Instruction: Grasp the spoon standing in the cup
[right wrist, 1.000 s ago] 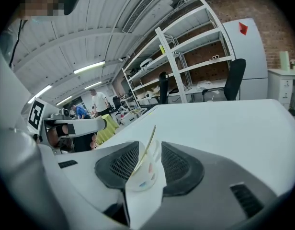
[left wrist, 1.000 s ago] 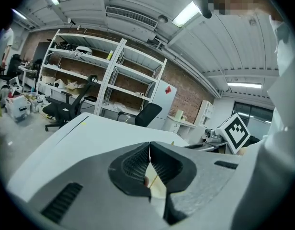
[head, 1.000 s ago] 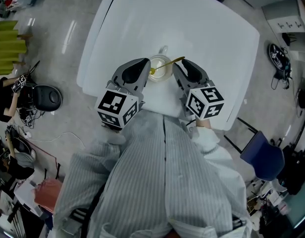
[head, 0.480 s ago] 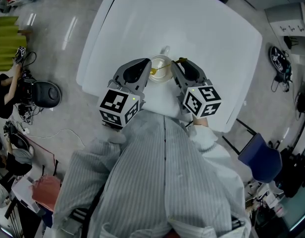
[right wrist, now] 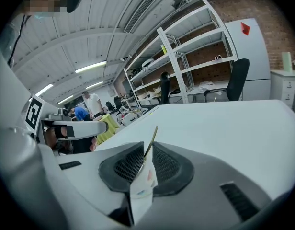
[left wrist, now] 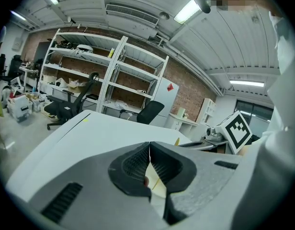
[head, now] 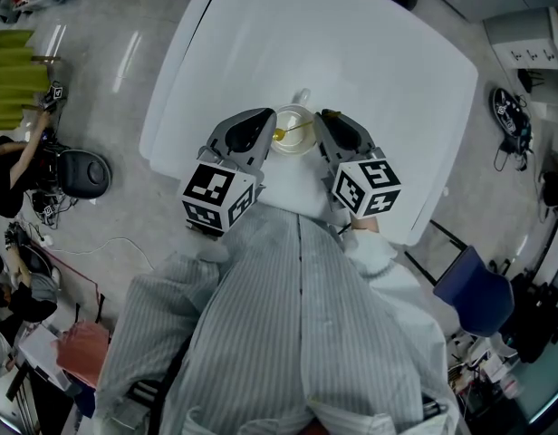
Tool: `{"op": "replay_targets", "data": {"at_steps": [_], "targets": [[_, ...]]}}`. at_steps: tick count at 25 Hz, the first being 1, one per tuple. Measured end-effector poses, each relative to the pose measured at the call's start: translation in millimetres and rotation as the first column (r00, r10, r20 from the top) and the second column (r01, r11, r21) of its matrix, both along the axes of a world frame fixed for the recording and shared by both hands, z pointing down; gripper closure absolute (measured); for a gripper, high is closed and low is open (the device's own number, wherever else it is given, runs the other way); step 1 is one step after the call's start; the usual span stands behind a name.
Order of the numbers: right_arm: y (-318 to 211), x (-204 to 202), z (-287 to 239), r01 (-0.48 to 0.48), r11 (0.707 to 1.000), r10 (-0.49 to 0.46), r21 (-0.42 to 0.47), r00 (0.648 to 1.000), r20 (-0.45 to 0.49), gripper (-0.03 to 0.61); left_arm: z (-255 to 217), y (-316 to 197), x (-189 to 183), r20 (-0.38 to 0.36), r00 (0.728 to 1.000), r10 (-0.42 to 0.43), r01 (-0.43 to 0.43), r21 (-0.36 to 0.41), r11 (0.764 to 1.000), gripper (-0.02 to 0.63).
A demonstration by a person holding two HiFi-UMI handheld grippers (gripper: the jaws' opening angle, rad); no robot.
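Spoon (head: 295, 130), slim and gold-coloured, leans in the round white cup (head: 306, 146). Its thin handle runs up between the dark, ribbed pads of the right gripper (right wrist: 145, 158), whose jaws have just been closing and pinch it near the top. The cup sits just ahead of the two grippers' tips, between them. The left gripper (left wrist: 149, 151), at the cup's other side, has its jaws together at the tips, with nothing in them. Under everything lies a smooth white table (head: 370, 53).
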State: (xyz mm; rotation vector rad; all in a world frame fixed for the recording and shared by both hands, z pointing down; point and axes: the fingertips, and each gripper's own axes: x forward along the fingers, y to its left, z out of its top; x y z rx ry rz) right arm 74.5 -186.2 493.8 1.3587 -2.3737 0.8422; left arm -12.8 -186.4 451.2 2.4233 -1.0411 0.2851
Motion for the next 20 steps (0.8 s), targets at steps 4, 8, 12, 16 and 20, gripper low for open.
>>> {"op": "replay_targets", "data": {"at_steps": [4,8,12,16,20], "targets": [[0.9,-3.6,-2.3,0.017,1.000,-0.017,0.007,1.000,-0.003,0.535,-3.1,-1.8,0.3,-0.001,1.000,0.003,-0.003,0.006,1.000,0.601],[1.6,-6.9,-4.9,0.023,1.000,-0.023,0.008,1.000,0.016,0.543,-5.8,-3.4,-1.3,-0.002,1.000,0.002,-0.002,0.013,1.000,0.601],[1.5,-9.7,-8.3,0.027,1.000,-0.027,0.006,0.999,0.041,0.552,-7.9,-4.4,-1.7,-0.004,1.000,0.003,-0.003,0.018,1.000,0.601],[2.0,-11.3,-13.9,0.026,1.000,-0.026,-0.003,0.997,0.071,0.561,-12.0,-4.1,-0.9,-0.004,1.000,0.006,-0.006,0.023,1.000,0.601],[1.0,-13.3,-17.6,0.036,0.999,-0.036,-0.008,0.995,0.091,0.566,-15.5,-5.9,-0.7,-0.003,1.000,0.008,-0.008,0.030,1.000,0.601]]}}
